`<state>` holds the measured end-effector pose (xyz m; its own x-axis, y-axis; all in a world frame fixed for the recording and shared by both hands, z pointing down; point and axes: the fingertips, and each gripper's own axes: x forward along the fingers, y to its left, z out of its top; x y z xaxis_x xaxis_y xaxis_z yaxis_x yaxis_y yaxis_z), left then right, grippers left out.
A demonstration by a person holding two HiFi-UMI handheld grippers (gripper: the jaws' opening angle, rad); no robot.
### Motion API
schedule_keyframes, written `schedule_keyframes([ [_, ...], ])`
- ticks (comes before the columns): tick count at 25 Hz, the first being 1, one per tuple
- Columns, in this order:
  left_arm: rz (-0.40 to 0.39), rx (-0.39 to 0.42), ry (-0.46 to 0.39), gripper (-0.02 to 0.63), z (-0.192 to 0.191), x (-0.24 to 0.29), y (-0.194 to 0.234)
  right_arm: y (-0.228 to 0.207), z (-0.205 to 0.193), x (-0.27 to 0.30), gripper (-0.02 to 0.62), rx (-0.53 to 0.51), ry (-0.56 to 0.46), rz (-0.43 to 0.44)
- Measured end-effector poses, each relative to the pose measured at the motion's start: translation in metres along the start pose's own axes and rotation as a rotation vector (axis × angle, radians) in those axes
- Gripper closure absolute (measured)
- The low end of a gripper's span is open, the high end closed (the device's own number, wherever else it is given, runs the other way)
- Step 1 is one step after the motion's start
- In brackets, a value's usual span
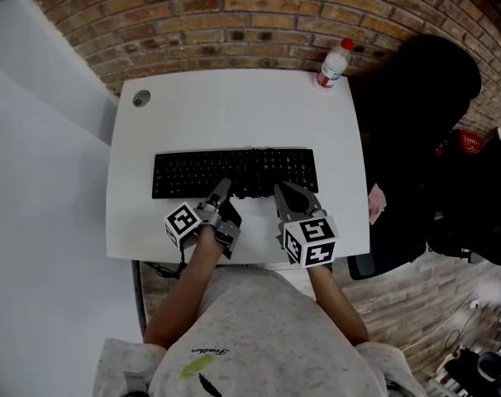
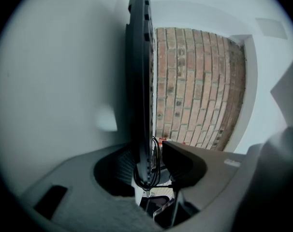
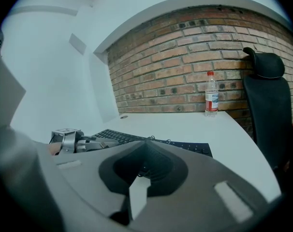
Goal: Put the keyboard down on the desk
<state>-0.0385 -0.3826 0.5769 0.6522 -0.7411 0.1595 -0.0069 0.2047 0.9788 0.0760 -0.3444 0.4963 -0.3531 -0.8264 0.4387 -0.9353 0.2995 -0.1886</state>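
The black keyboard (image 1: 234, 172) lies along the middle of the white desk (image 1: 234, 106). My left gripper (image 1: 221, 192) is rolled on its side at the keyboard's near edge. In the left gripper view the keyboard (image 2: 140, 81) stands edge-on between the jaws of the left gripper (image 2: 149, 166). A gap shows beside the right pad (image 2: 183, 162), so the pads do not press and the gripper is open. My right gripper (image 1: 290, 195) rests at the near edge further right. Its jaws (image 3: 146, 144) look shut with nothing seen between them, and the keyboard (image 3: 151, 143) lies just beyond.
A plastic bottle (image 1: 334, 63) with a red cap stands at the desk's far right corner, in front of the brick wall (image 1: 259, 15). A black chair (image 1: 416, 131) sits right of the desk. A round grommet (image 1: 141, 98) marks the far left corner. Dark cables (image 2: 155, 161) hang by the keyboard.
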Motion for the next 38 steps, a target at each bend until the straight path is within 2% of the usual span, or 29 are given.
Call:
schedule_keyframes([
  [4,0.021,-0.010,-0.013,0.453,-0.001,-0.002,0.000,-0.001,-0.005,-0.009,0.586,0.009,0.002,-0.005],
  [9,0.052,0.007,-0.039,0.410,0.002,0.000,0.000,0.000,-0.007,-0.015,0.586,0.010,-0.003,-0.002],
  [14,0.069,-0.011,-0.068,0.356,0.002,0.001,-0.002,0.005,-0.004,-0.020,0.586,-0.005,-0.012,0.012],
  [20,0.090,-0.022,-0.073,0.325,0.000,0.001,-0.002,0.007,-0.009,-0.030,0.586,-0.015,-0.009,0.022],
  [32,0.108,-0.068,-0.084,0.308,-0.007,-0.013,0.004,0.015,-0.014,-0.045,0.586,-0.037,-0.006,0.048],
  [38,0.087,-0.056,-0.082,0.314,-0.017,-0.025,0.004,0.018,-0.015,-0.053,0.586,-0.034,-0.012,0.064],
])
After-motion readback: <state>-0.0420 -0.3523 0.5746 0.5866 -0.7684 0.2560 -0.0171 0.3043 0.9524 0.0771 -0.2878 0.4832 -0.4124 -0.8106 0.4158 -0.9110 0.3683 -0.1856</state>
